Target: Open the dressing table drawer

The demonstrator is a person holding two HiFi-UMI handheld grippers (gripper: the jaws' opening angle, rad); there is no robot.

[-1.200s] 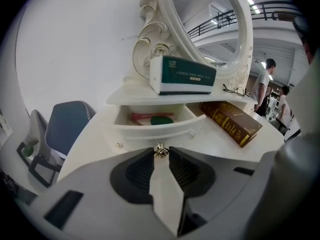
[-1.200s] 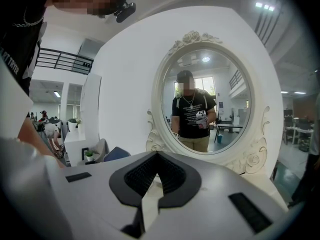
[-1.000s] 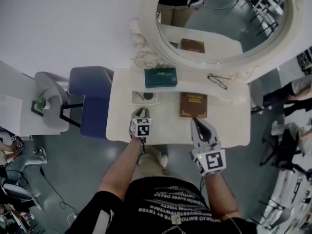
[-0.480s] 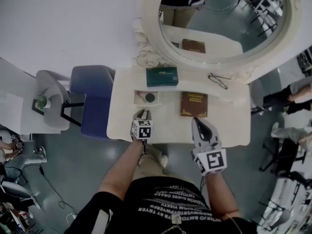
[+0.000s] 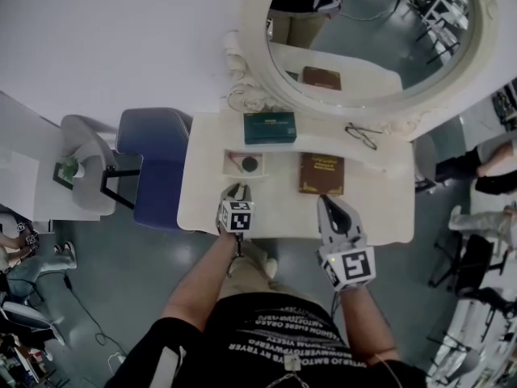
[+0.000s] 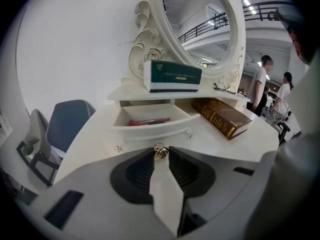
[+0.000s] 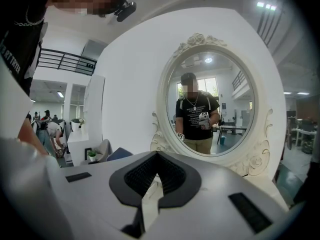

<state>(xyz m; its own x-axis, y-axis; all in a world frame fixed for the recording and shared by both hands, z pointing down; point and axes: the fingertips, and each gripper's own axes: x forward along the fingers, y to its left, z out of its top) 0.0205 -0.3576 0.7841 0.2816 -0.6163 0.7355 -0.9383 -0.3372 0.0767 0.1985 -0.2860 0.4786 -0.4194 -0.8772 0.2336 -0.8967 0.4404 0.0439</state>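
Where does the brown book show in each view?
Head view: book at centre, on the table, right of the open drawer.
Left gripper view: book right of centre, beside the drawer.
Right gripper view: not in it.
Shared landmark: the oval mirror.

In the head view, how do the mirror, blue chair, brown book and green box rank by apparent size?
1. mirror
2. blue chair
3. brown book and green box: look about alike, not ranked.

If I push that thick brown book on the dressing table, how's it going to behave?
The brown book looks thick and hardbound, so probably stiff and fairly heavy. Lying flat on the table top, it should slide, not tip or roll.
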